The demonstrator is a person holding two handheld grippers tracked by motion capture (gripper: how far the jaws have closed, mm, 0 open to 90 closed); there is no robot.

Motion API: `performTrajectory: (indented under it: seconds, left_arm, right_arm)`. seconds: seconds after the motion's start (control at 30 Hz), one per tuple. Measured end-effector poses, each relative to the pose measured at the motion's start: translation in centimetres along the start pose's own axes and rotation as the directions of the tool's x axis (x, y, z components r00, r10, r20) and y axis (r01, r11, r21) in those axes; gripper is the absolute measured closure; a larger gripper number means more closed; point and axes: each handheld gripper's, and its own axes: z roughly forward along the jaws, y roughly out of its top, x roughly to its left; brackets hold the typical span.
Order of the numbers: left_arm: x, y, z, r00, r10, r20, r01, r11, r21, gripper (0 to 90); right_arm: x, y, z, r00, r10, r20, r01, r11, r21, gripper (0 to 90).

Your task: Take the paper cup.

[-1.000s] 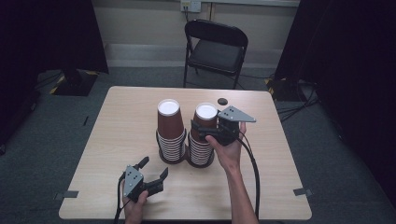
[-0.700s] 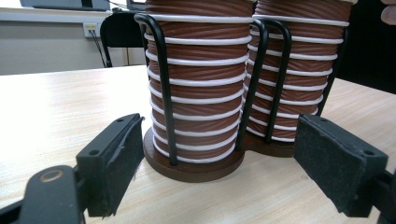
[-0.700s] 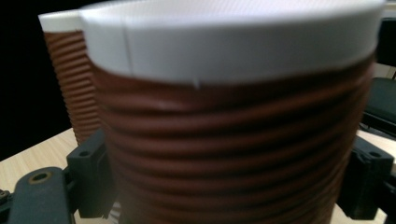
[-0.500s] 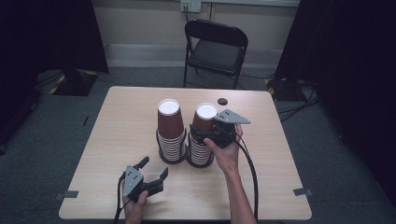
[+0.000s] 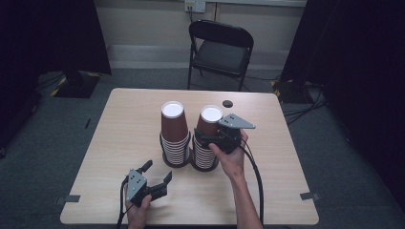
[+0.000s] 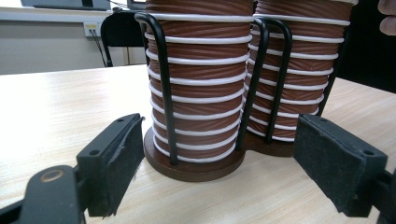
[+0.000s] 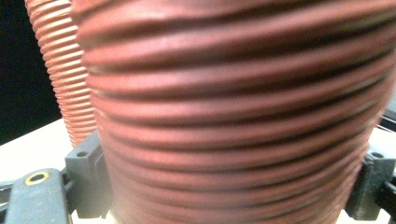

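- The table (image 5: 119, 124) carried two stacks of ribbed brown paper cups, each in a black wire holder (image 6: 163, 84) on a round base, standing side by side near the middle.
- The chair (image 5: 220, 47) stood beyond the far edge of the table, its lower legs hidden behind the tabletop.
- In the right gripper view the right stack (image 7: 233, 116) was so close that it was blurred, with its top and bottom cut off; the left stack (image 7: 60, 70) showed beside it.
- The right hand (image 5: 232, 160) reached forward and held the right gripper (image 5: 212, 139) level against the right stack, just under its top cup (image 5: 209, 121).
- Its fingers (image 7: 86, 179) sat on either side of that cup, closed against its ribbed wall.
- The left gripper (image 5: 157, 177) lay low near the table's front edge, short of the left stack.
- Its fingers (image 6: 114, 156) were spread wide and held nothing.
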Motion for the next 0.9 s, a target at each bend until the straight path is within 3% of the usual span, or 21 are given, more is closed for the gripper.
performTrajectory:
  seconds: [0.2, 0.37, 0.9]
  left_arm:
    - [0.0, 0.0, 0.0, 1.0000, 0.002, 0.000, -0.002, 1.0000, -0.001, 16.2]
    - [0.0, 0.0, 0.0, 1.0000, 0.006, -0.001, -0.006, 1.0000, 0.000, 16.3]
    - [-0.1, 0.0, 0.1, 1.0000, 0.004, -0.002, -0.004, 1.0000, 0.003, 16.3]
  right_arm:
    - [0.0, 0.3, -0.1, 1.0000, -0.006, -0.002, 0.006, 1.000, 0.002, 13.0]
    - [0.1, 1.0, -0.6, 1.0000, -0.001, -0.007, 0.001, 0.999, -0.033, 13.4]
    - [0.1, 2.3, -1.3, 0.9999, -0.005, -0.012, 0.004, 0.998, -0.070, 13.7]
